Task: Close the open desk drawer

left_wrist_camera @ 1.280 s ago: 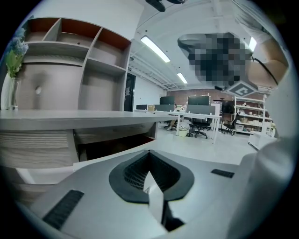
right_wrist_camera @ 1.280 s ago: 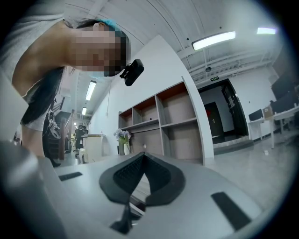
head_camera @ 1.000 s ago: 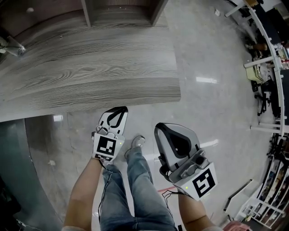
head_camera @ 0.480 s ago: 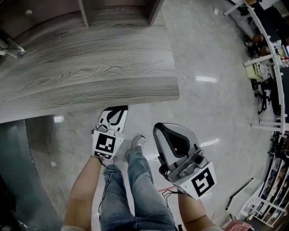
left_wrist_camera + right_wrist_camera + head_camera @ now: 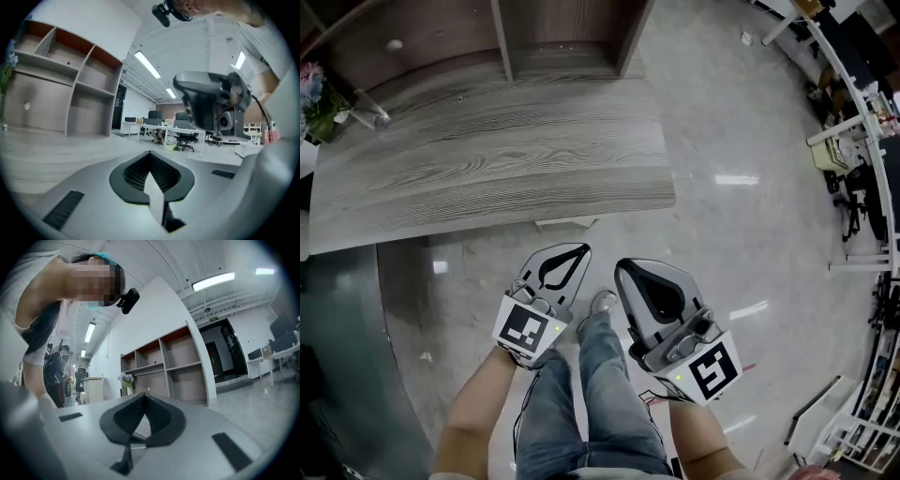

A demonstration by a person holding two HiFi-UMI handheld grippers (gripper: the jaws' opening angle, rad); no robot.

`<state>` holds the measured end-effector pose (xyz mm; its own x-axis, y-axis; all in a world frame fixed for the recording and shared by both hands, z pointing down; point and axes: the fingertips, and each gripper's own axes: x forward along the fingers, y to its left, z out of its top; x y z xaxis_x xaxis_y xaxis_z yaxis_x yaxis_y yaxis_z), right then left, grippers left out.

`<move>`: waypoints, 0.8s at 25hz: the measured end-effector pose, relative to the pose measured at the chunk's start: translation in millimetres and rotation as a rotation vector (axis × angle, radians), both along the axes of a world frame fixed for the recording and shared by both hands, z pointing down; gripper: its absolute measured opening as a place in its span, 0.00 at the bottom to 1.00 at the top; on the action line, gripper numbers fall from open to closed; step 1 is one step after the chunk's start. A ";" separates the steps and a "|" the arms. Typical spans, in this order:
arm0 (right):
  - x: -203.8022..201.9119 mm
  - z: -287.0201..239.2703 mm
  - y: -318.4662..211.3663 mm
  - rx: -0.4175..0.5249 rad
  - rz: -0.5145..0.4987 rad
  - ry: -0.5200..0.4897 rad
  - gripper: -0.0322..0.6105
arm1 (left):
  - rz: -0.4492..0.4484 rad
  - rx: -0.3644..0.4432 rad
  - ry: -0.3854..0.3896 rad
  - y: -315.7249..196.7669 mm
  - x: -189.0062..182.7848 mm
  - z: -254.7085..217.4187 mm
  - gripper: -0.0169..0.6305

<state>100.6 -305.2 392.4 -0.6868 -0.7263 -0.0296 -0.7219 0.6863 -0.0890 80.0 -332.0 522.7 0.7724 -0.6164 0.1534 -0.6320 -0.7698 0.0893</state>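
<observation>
Hovering above the glossy grey floor [image 5: 722, 122] in front of the person's jeans-clad legs [image 5: 591, 403], both grippers point toward the wood-grain surface [image 5: 487, 169] without touching it. The left gripper [image 5: 579, 251] has its jaws together, tips meeting, with nothing between them; its own view shows the same closed tips [image 5: 150, 152]. The right gripper [image 5: 628, 274], just beside it, also has its jaws together and empty, which the right gripper view confirms [image 5: 143, 394]. A pale strip that looks like the drawer [image 5: 565, 223] shows just beyond the near edge of the surface, ahead of the left gripper and apart from it. A wooden shelf unit [image 5: 553, 37] stands at the far side of the surface, and a vase of flowers [image 5: 319, 98] sits at its far left corner.
</observation>
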 end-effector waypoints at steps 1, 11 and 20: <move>-3.9 -3.3 4.6 -0.002 -0.001 0.004 0.06 | 0.010 0.014 0.016 4.9 -2.2 -15.1 0.04; -33.2 -58.3 45.6 0.043 0.002 0.036 0.06 | 0.106 0.137 0.070 60.3 -25.1 -140.5 0.04; -49.9 -94.7 82.5 0.062 0.009 0.049 0.06 | 0.142 0.207 0.069 108.9 -47.4 -220.0 0.04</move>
<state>50.7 -222.7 297.7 -0.6823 -0.7299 -0.0408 -0.7302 0.6832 -0.0111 32.6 -223.2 302.7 0.8576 -0.5139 -0.0206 -0.5143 -0.8567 -0.0399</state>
